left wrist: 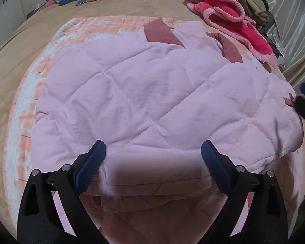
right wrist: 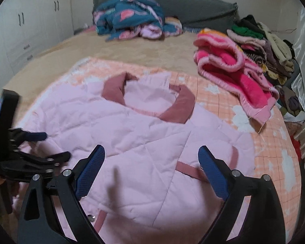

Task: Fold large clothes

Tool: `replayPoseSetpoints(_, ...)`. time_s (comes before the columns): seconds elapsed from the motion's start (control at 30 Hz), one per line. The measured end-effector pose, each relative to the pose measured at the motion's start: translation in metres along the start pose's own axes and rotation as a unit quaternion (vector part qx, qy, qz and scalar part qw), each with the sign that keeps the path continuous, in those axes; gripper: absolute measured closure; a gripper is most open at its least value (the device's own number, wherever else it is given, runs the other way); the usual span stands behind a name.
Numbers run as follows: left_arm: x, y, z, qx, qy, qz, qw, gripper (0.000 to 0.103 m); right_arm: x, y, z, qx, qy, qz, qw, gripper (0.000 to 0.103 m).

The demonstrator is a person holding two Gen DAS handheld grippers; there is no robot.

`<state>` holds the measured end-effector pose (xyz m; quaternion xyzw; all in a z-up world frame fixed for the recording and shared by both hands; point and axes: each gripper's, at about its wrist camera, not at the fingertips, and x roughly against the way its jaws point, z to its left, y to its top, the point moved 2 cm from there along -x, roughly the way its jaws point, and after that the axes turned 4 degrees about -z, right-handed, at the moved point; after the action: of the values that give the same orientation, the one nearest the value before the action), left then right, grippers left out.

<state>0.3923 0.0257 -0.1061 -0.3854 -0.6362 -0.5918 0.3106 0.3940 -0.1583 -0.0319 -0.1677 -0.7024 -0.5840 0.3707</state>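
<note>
A bed (right wrist: 57, 55) covered in tan plush is seen, and on it a peach checked blanket (right wrist: 223, 97) is spread. At its head a teal floral quilt (right wrist: 130, 18) is heaped; a clothes pile (right wrist: 260, 46) is stacked along one side.

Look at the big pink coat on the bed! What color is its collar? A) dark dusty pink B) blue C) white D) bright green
A: the pink coat has a collar of a darker dusty pink than the pale quilted body, seen from both wrist views.
</note>
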Motion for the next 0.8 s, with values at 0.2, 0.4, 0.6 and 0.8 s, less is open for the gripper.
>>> replayPoseSetpoints(0.2, -0.002, -0.001, 0.001, -0.003, -0.006, -0.004, 1.0, 0.013, -0.066, -0.029, -0.026, -0.056, -0.009, 0.085, 0.995, 0.004)
replayPoseSetpoints(0.4, -0.002, -0.001, 0.0, -0.004, -0.005, -0.01, 0.9999, 0.013, -0.077, -0.035, -0.03, -0.067, -0.007, 0.088, 0.994, 0.004)
replayPoseSetpoints(0.6, 0.015, -0.004, -0.001, 0.013, 0.014, -0.028, 0.9994, 0.009, -0.073, -0.038, -0.03, -0.075, -0.008, 0.079, 0.994, 0.004)
replayPoseSetpoints(0.8, 0.037, -0.009, 0.001, 0.015, 0.015, -0.034, 0.9992, 0.009, -0.062, -0.042, -0.029, -0.084, -0.016, 0.08, 0.993, 0.004)
